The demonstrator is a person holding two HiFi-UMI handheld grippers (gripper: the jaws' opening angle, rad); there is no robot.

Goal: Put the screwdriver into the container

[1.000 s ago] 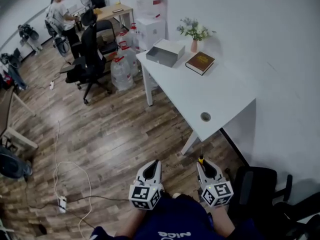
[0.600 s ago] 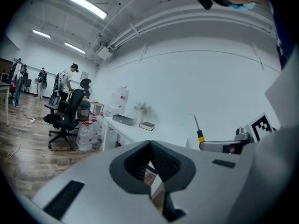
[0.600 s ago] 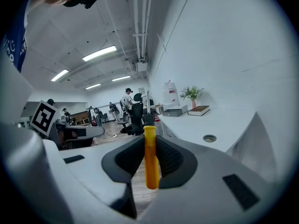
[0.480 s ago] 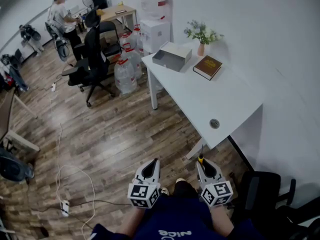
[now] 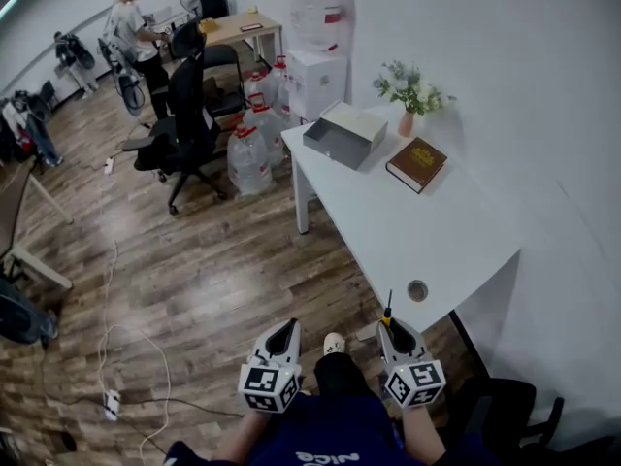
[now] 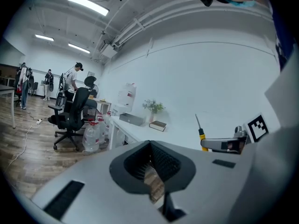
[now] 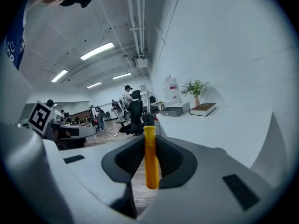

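- Yellow plastic handle of the screwdriver (image 7: 149,157) stands upright between the pads of the right gripper (image 5: 394,330). The pads are clamped on both sides of it. A black collar and a thin metal shaft stick out past the tips.
- Head view: the shaft tip shows just beside the near edge of the white table (image 5: 441,226), close to the round cable hole (image 5: 417,289).
- Left gripper (image 5: 282,334): fingertips pressed together and gripping nothing. Only wood floor (image 5: 223,280) shows through the gap behind the tips.
- The two grippers sit side by side, low in the head view, over the floor and in front of the wearer's dark blue top.
- Container (image 5: 342,136): a grey open box at the far end of the table, near the corner. It is well apart from the screwdriver.
- A brown book (image 5: 416,164) lies flat near the container. A vase of flowers (image 5: 411,100) stands behind them by the wall.
- Past the table's far end: clear water jugs (image 5: 250,158) on the floor, a white water dispenser (image 5: 318,66) and a black office chair (image 5: 184,115).
- A person in a cap (image 5: 131,22) stands at a wooden desk at the far end of the room.
- A power strip (image 5: 110,403) with a white cable lies on the floor, lower left.
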